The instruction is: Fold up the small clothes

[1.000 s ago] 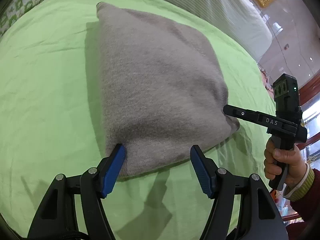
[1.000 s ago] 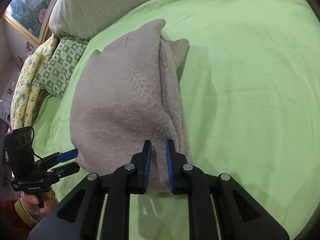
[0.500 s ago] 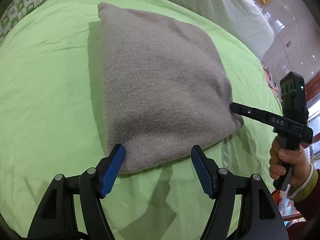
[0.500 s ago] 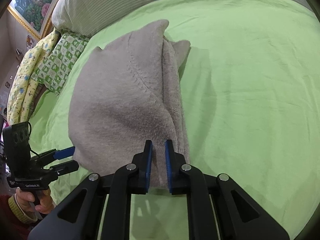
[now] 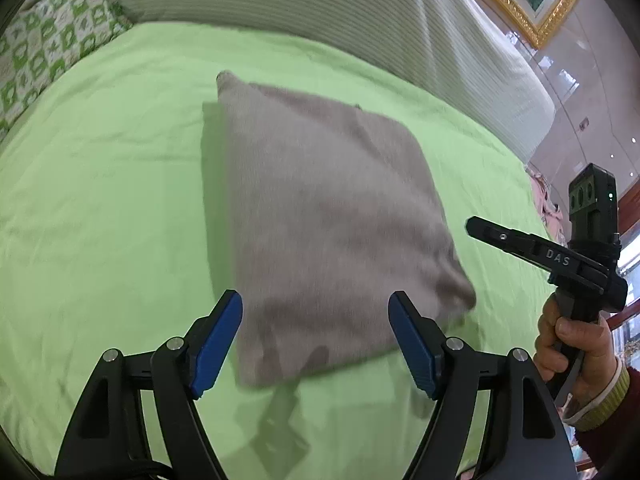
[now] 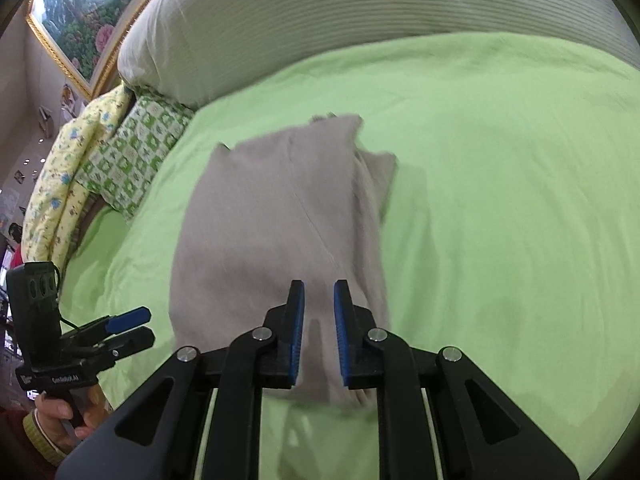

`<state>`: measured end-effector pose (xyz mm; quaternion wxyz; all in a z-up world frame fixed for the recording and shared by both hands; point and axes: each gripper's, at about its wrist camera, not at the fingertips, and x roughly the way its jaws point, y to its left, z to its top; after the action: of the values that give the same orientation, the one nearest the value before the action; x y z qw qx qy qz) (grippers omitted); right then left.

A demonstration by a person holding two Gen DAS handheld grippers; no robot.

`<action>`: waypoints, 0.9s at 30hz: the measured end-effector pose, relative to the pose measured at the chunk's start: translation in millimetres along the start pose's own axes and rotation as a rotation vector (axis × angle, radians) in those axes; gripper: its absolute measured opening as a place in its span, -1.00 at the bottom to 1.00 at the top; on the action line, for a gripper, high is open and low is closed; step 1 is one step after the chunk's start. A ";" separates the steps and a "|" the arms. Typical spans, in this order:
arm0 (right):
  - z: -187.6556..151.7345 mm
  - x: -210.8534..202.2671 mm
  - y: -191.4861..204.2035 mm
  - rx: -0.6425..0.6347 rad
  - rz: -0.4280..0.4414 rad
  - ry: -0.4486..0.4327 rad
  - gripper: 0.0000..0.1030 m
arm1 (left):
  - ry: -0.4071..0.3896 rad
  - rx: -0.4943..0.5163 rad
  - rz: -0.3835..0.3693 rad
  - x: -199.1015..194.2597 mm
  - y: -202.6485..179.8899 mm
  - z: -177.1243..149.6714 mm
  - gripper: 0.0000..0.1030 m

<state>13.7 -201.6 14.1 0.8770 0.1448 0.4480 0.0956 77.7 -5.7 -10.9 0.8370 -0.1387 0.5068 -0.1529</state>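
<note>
Left wrist view: we see the grey garment (image 5: 320,224) lying folded into a compact rectangle on the green bedsheet (image 5: 100,208), roughly mid-bed, its near edge just beyond our left gripper (image 5: 316,336). That gripper's jaws stand wide apart with nothing between them, framing the garment's near edge without touching it; we judge the wide spread suits straddling that edge, or simply a released posture. The right gripper (image 5: 474,226) appears at right, held in the person's right hand (image 5: 572,344), its tip near the garment's right near corner but apart from it. Far behind runs a striped bolster (image 5: 360,12); a green patterned pillow (image 5: 52,40) sits far left. Nothing stands between the tools and the cloth. Right wrist view: the right gripper (image 6: 319,332) has its jaws parted only a narrow gap, and the garment (image 6: 272,240) shows through that gap; the blue pads do not seem to pinch fabric, so we read it as holding nothing. The stacked layers show along the garment's right side, which suggests the folding is largely done. The left gripper (image 6: 132,324) sits at left, level with the garment's near left corner, clear of it. A yellow floral quilt (image 6: 60,184) and the patterned pillow (image 6: 136,152) lie far left, well apart from the work. Motion blur softens the cloth edges.
</note>
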 end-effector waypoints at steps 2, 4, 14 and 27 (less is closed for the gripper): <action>13.0 11.5 5.1 -0.019 0.006 0.000 -0.69 | -0.010 0.004 0.034 7.6 -3.2 12.6 0.47; 23.7 25.1 6.8 -0.030 0.004 0.005 -0.69 | -0.020 0.006 0.059 16.9 -4.9 26.0 0.47; 58.6 81.5 -18.1 -0.006 -0.015 0.066 -0.69 | 0.020 -0.097 0.080 68.8 23.1 81.8 0.45; 52.6 55.1 -19.8 0.021 0.030 0.040 -0.59 | -0.002 -0.107 0.138 48.0 28.6 67.0 0.47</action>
<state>89.2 -212.7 -5.1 0.8648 0.1586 0.4643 0.1071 161.8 6.6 -30.7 0.8373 -0.1481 0.5219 -0.0677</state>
